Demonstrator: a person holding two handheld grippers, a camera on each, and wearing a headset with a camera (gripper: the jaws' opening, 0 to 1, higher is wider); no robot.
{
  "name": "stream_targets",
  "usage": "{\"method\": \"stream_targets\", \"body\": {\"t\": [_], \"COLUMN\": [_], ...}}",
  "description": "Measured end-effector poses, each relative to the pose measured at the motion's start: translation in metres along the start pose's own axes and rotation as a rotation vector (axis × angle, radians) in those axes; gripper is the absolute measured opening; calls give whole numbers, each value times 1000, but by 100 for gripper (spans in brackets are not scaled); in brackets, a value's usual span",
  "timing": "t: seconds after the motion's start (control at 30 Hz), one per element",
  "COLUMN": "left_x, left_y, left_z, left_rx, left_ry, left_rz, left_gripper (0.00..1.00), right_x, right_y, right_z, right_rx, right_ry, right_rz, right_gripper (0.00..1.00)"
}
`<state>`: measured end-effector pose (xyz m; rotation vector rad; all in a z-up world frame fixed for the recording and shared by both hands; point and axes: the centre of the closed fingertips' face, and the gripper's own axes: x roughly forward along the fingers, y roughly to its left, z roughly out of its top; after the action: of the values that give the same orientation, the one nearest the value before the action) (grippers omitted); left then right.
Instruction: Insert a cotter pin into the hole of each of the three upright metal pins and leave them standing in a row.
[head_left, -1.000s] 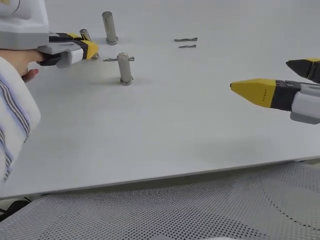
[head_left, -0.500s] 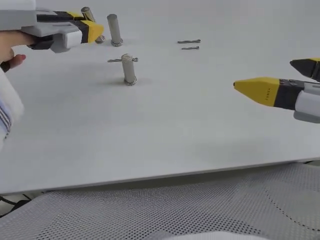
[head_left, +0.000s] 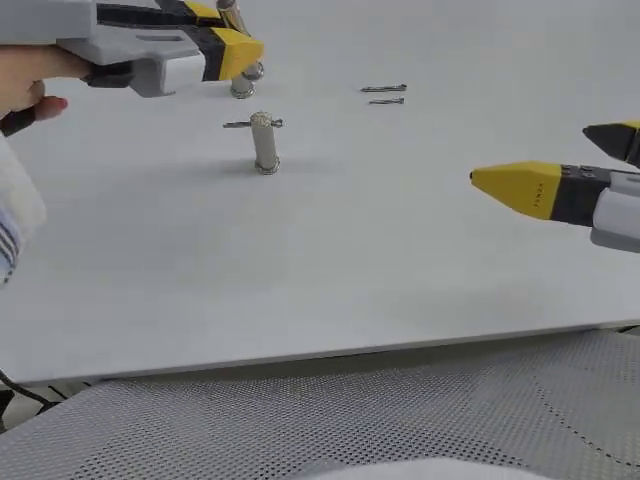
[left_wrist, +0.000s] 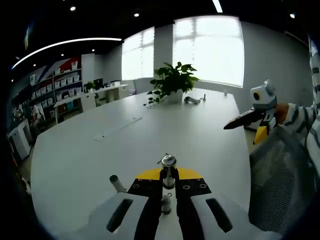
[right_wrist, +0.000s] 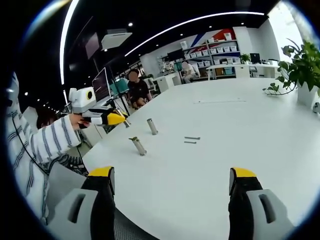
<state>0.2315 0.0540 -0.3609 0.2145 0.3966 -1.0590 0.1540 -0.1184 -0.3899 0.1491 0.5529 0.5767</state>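
Left gripper (left_wrist: 168, 175) is clamped shut on a metal pin (left_wrist: 168, 161). The pin sits upright between the jaws with its head above the tips; I can't tell whether its base touches the counter (head_left: 350, 260). Right gripper (right_wrist: 171, 176) is wide open and has nothing in it. Going outward from it, the two loose cotter pins (right_wrist: 190, 140) lie flat on the counter ahead. In the right gripper view they sit between the jaw lines, side by side and close together, well apart from the tips. Their long axes run across that view, i.e. along the jaws' closing direction. My read is that the right gripper needs a roll before it can pinch one across the shank. Head view agrees: they lie beyond and to the left of the right gripper, axes left-right. The right gripper is the free one, so the pick falls to it. Further left, the finished pin (head_left: 265, 148) stands upright with the inserted cotter pin (head_left: 252, 123) horizontal through its top, sticking out both sides. The bare pin (right_wrist: 151, 126) stands beyond it, near the left gripper. The held pin's hole direction is too small to tell, and the insert approach depends on it. Judging by this, one of three is done.
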Motion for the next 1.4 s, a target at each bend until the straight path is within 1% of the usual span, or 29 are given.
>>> {"method": "stream_targets", "body": {"t": [0.07,0.1,0.17,0.2,0.3,0.37,0.5,0.6,0.63,0.67,0.7,0.77,0.83,0.9,1.07,1.27,1.33,1.4], "left_x": [5,8,13,17,24,28,38,45,49,51,54,57,60,61,67,74,77,78], "left_y": [-12,-20,-27,-34,-43,-49,-66,-74,-78,-80,-82,-83,-87,-92,-93,-93,-93,-94], "left_z": [2,2,1,1,0,-2,-11,-19,-23,-27,-31,-37,-40,-40,-47,-60,-69,-74], "left_rx": [11,20,9,20,21,11,29,38,39,46,44,32,30,38,59,54,52,51], "left_ry": [-1,-4,-4,-4,-4,1,38,58,71,82,96,111,116,120,136,159,176,185], "left_rz": [-31,-56,-75,-91,-108,-117,-140,-140,-143,-142,-138,-130,-129,-124,-124,-118,-122,-124], "left_gripper": [5,5,5,5,5,5,5,5,5,5,5,5,5,5,5,5,5,5], "right_x": [0,-1,-1,-1,-2,-2,-3,-4,-4,-4,-4,-4,-4,-4,-3,-4,-4,-5], "right_y": [0,-1,0,1,2,3,4,4,5,5,5,5,6,5,5,2,1,1], "right_z": [0,0,1,1,2,2,1,1,1,0,-1,-2,-2,-3,-5,-6,-6,-7], "right_rx": [-1,-1,-1,-1,-1,-1,-1,0,1,2,1,1,3,4,7,11,13,13], "right_ry": [0,0,-2,-2,-4,-6,-2,-2,-1,0,3,6,7,9,12,13,12,15], "right_rz": [0,0,2,3,4,5,6,6,6,7,8,9,10,11,9,1,-1,-1], "right_gripper": [94,94,94,94,94,94,94,94,94,94,94,94,94,94,93,93,93,93]}}
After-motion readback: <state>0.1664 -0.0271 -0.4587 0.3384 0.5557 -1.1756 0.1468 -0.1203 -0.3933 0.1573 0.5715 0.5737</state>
